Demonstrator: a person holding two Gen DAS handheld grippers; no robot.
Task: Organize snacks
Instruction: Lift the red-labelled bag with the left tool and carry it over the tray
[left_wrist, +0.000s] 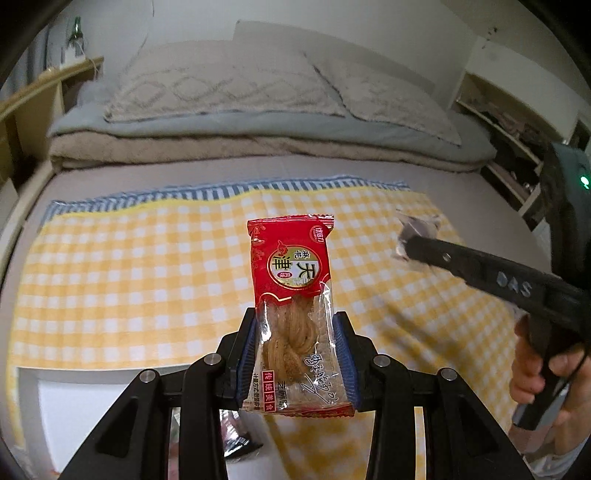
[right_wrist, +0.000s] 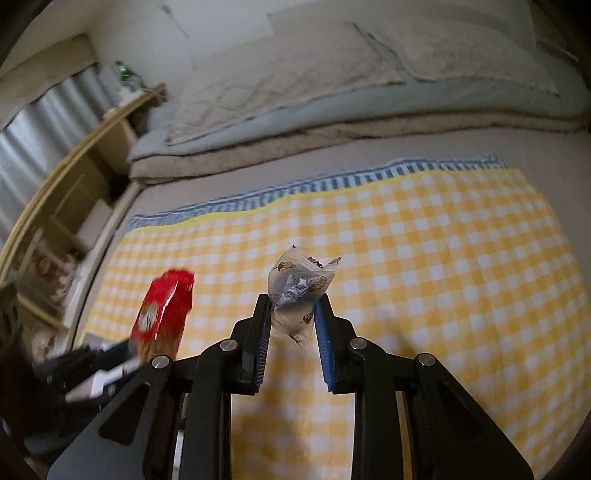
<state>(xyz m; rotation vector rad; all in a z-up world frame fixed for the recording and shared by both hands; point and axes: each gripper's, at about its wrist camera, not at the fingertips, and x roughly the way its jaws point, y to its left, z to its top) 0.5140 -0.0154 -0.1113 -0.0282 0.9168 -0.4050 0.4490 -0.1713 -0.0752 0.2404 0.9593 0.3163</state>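
Observation:
My left gripper (left_wrist: 295, 325) is shut on a red and clear packet of twisted fried dough (left_wrist: 295, 302) and holds it upright above the yellow checked cloth (left_wrist: 129, 266). My right gripper (right_wrist: 291, 306) is shut on a small crumpled silver and white snack wrapper (right_wrist: 299, 291), also above the cloth (right_wrist: 443, 258). In the left wrist view the right gripper (left_wrist: 406, 243) comes in from the right with the wrapper (left_wrist: 419, 225) at its tip. In the right wrist view the red packet (right_wrist: 164, 310) shows blurred at the left.
The cloth lies on a bed, with a blue striped cloth (left_wrist: 221, 192) under its far edge. Folded blankets and pillows (left_wrist: 240, 110) lie beyond. A white container (left_wrist: 92, 406) with dark wrappers sits at the near left. Shelves (left_wrist: 517, 147) stand to the right.

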